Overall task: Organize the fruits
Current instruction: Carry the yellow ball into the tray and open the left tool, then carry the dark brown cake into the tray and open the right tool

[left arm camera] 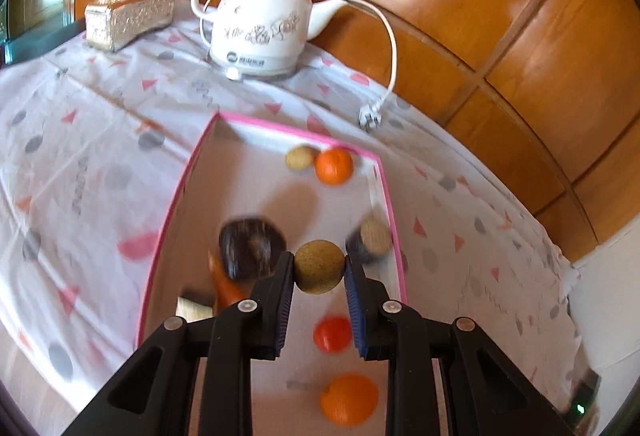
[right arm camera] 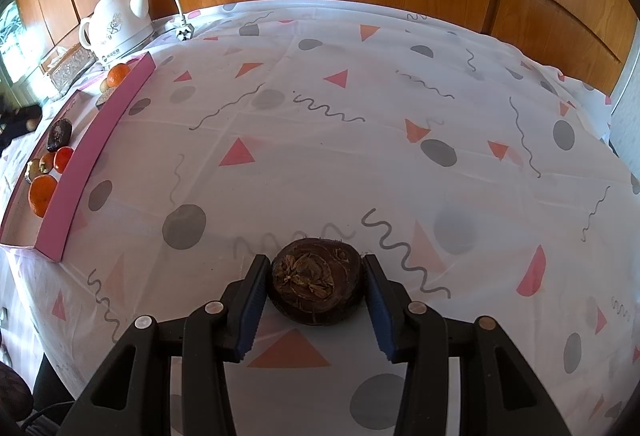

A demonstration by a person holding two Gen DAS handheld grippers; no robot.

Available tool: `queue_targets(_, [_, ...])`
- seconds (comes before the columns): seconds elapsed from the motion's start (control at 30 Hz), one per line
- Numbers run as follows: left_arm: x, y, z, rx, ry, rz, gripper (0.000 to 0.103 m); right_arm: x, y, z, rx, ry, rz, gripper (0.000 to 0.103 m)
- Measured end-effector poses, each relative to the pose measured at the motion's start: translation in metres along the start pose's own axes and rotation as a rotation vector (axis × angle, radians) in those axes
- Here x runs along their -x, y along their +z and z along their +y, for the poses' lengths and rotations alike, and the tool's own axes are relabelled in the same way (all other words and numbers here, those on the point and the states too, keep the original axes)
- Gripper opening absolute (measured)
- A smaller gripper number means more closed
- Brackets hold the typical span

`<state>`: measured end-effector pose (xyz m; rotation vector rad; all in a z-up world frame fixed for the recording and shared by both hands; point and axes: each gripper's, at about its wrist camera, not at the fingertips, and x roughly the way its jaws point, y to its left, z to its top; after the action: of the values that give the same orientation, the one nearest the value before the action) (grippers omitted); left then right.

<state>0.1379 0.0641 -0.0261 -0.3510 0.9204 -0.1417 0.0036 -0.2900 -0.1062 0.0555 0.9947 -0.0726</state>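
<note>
Fruits — round speckled tan one [left arm camera: 319, 266] clamped, dark wrinkled one [right arm camera: 318, 282] seemingly gripped.

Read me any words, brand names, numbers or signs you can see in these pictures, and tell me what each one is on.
No text can be read for certain.
White kettle: a round logo and a short line of characters on its lower band, too blurred and small to read.
Kettle body: only a floral decoration, no words.
Tablecloth: shapes and squiggles only, no lettering legible.
Pink-edged box: no label visible.
</note>
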Motion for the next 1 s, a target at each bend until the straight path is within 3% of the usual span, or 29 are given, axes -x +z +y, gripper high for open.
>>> queue_targets(0.07, [-0.005, 0.01, -0.002, -0.021, 0.017, -0.023, 0.025, 0.0, 0.0, -0.001, 0.0, 0.0, 0.0, 0.047])
queue_targets(0.23, [-0.016, 0.02, 0.001, -0.013, 0.024, -0.013, 0.05, 0.0, 0.0, 0.0, 0.002, 0.0, 0.001, 0.047])
queue_targets(0.53, [0.017, -0.023, 0.006, -0.061, 0.147, -0.073, 0.051, 0.001, 0.0, 0.0, -0.001, 0.001, -0.005, 0.047])
queue_targets(1.0, [0.067, -0.073, 0.007, -0.119, 0.211, -0.133, 0.066, 0.001, 0.0, 0.001, 0.005, -0.008, -0.008, 0.047])
